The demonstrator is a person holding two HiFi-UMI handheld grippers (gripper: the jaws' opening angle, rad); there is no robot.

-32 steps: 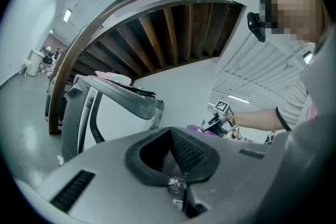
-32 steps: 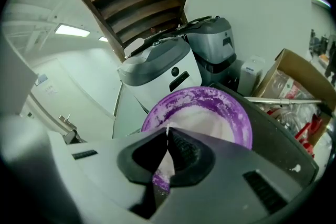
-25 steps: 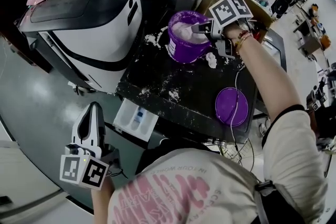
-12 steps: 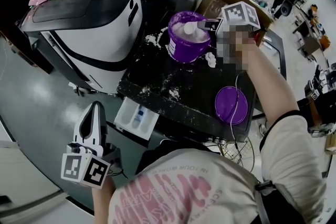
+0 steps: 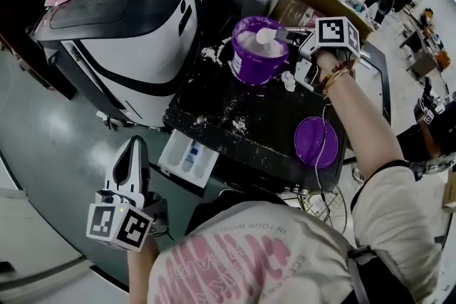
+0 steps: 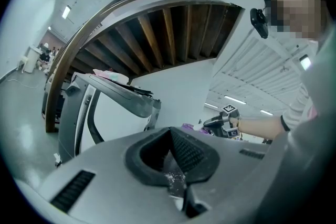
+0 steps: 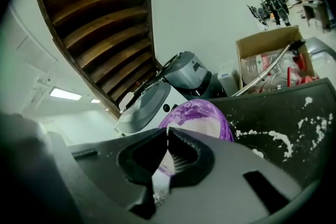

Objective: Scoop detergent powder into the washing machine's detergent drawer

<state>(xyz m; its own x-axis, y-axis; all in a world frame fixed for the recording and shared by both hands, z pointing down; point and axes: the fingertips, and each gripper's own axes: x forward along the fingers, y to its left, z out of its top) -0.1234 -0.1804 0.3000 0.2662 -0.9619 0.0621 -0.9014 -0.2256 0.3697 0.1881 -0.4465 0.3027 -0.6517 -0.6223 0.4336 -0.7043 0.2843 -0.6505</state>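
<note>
Here, a white washing machine (image 5: 135,32) stands at upper left, beside a black table (image 5: 271,117) dusted with spilled powder. On the table's far side sits a purple tub (image 5: 249,66) full of white powder. The detergent drawer (image 5: 171,161) stands open, low, just off the table's near-left corner; what its compartments hold is unclear. The left gripper (image 5: 134,147), jaws together and empty, points at the drawer from close by. The right gripper (image 5: 291,34), clamped on a white scoop (image 5: 266,35), holds its heaped bowl over the tub; the drawer lies down-left, across the table.

One tub (image 5: 258,53), one lid (image 5: 315,142), one scoop (image 5: 266,35), one drawer (image 5: 188,157).
</note>
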